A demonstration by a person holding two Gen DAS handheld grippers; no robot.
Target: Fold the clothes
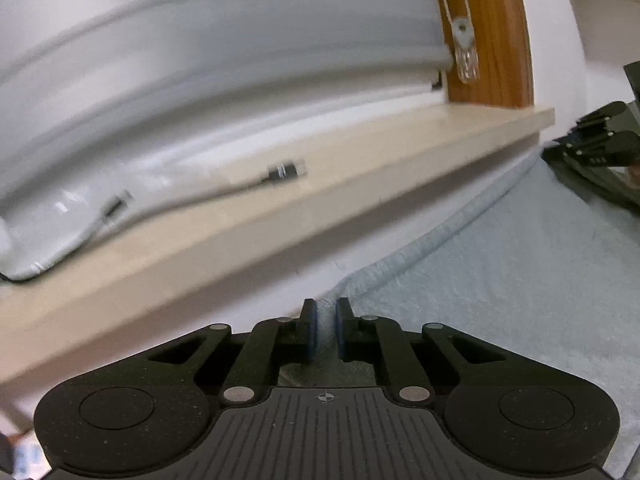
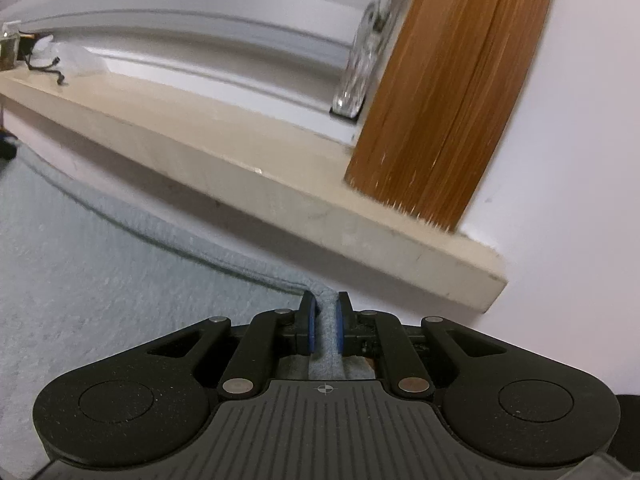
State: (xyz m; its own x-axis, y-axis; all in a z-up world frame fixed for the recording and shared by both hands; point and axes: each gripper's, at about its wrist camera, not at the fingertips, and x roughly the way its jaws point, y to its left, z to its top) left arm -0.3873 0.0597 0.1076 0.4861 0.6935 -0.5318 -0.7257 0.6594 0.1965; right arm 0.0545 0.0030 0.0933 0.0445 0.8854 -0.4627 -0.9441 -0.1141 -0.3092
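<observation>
grippers pinch one pale blue cloth (image 1: 500,272) at its rolled edge: left gripper (image 1: 325,330), lower centre, nearly closed on a corner; right gripper (image 2: 325,330), lower centre, likewise clamped. cream shelf (image 2: 224,152) crosses above.

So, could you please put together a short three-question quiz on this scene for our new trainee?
1. True or false: the right hand-held gripper is shut on the hemmed edge of the pale blue terry cloth.
2. What does the left hand-held gripper pinch?
A. a black-tipped white cable
B. the same cloth's edge
C. nothing
3. Fill in: the orange-brown wooden frame stands on the beige ____.

Key: 1 true; 2 B; 3 ledge.
</observation>
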